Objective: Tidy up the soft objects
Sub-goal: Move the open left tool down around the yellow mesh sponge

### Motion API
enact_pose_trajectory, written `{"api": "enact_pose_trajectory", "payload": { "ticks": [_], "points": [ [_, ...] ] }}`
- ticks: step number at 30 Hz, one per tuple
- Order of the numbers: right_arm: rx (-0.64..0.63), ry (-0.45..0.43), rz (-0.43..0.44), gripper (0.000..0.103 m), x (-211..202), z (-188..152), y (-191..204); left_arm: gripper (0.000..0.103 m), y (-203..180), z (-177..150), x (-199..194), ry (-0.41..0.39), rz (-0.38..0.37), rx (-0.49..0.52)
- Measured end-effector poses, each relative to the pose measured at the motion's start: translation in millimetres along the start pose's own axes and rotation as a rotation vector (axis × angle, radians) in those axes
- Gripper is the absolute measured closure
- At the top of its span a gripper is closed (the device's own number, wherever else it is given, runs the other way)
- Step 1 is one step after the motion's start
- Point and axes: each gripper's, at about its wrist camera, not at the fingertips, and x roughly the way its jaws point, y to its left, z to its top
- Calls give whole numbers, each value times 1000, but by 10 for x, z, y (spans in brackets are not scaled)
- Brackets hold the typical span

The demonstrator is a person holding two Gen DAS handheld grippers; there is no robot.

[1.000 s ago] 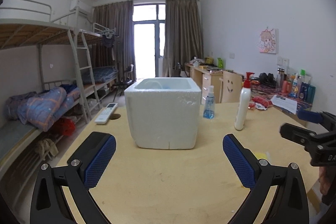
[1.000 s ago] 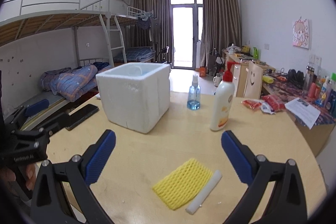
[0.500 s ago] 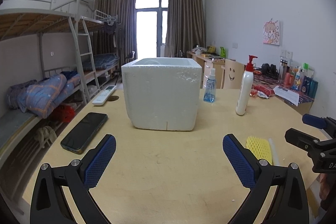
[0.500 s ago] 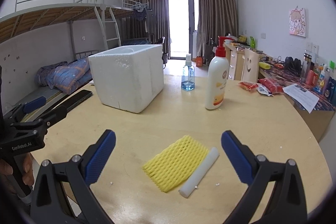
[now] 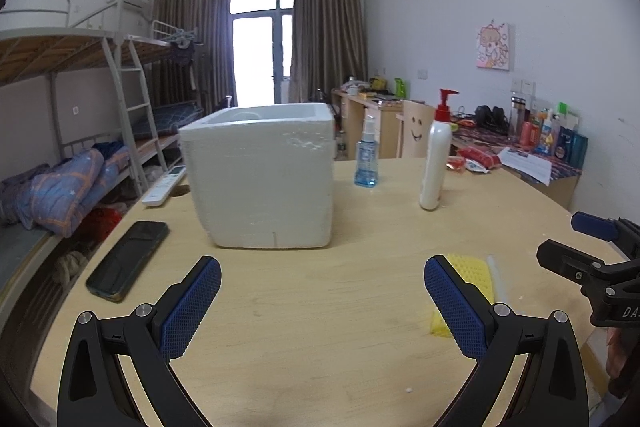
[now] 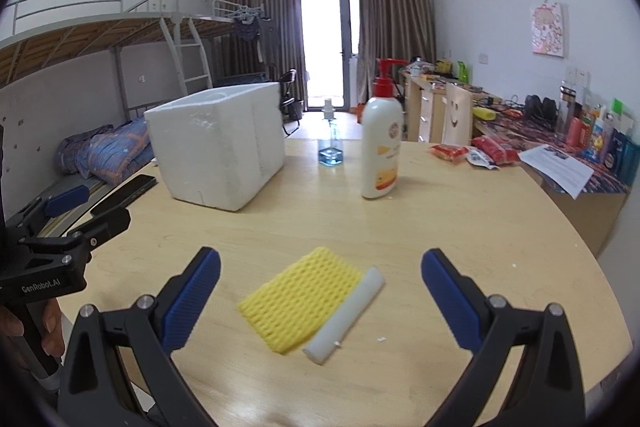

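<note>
A yellow foam net lies flat on the wooden table, with a white foam stick touching its right side. My right gripper is open and empty, low over the table with both soft pieces between its fingers. In the left wrist view the net is partly hidden behind my right finger and the stick lies beside it. My left gripper is open and empty, facing a white foam box, which also shows in the right wrist view.
A black phone lies left of the box, a white remote behind it. A blue spray bottle and a white pump bottle stand beyond the net. Snack packets and a paper lie at the far right.
Both grippers have sunk lower and drawn back. The box now looks farther off, and the net and stick sit closer between my right fingers. Both grippers stay open.
</note>
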Motion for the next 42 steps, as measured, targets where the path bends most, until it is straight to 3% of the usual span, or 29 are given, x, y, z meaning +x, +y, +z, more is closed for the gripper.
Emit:
{"api": "enact_pose_trajectory", "payload": {
  "ticks": [22,42],
  "points": [
    [96,15,-161,1,-304,-178,-484,1,-617,-9,284,62,-207,101],
    [117,95,-125,1,-25,-276,-603,1,-845,-116,666,182,-289,147]
  ]
}}
